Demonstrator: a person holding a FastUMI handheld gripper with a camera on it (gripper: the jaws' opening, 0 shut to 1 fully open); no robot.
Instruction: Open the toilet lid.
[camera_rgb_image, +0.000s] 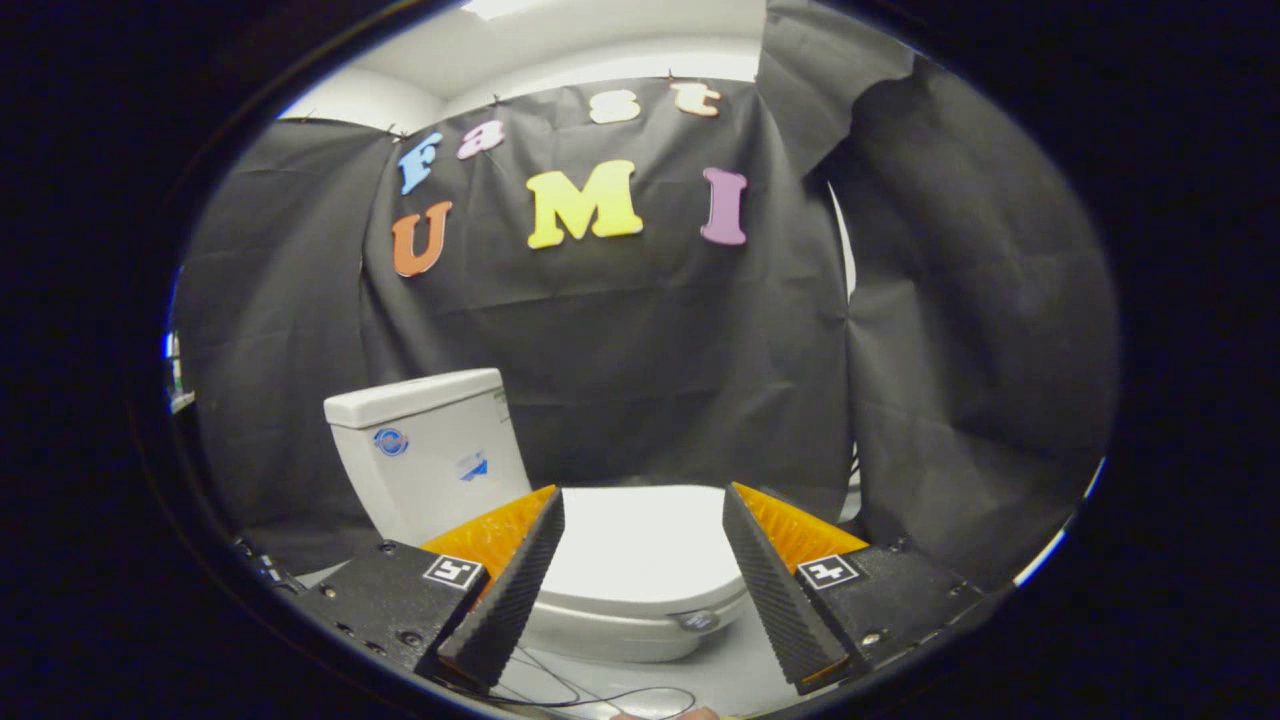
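Wide open and holding nothing, tool (640, 585) faces closed toilet lid (640, 545) at 12 o'clock; cistern (425, 450) at 10 o'clock; lifting remains.

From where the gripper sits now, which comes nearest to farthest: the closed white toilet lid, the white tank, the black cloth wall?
The gripper is open, holding nothing.
1. Closed white toilet lid, between and just beyond the fingers.
2. White tank, behind the lid, off to one side.
3. Black cloth wall, behind everything.
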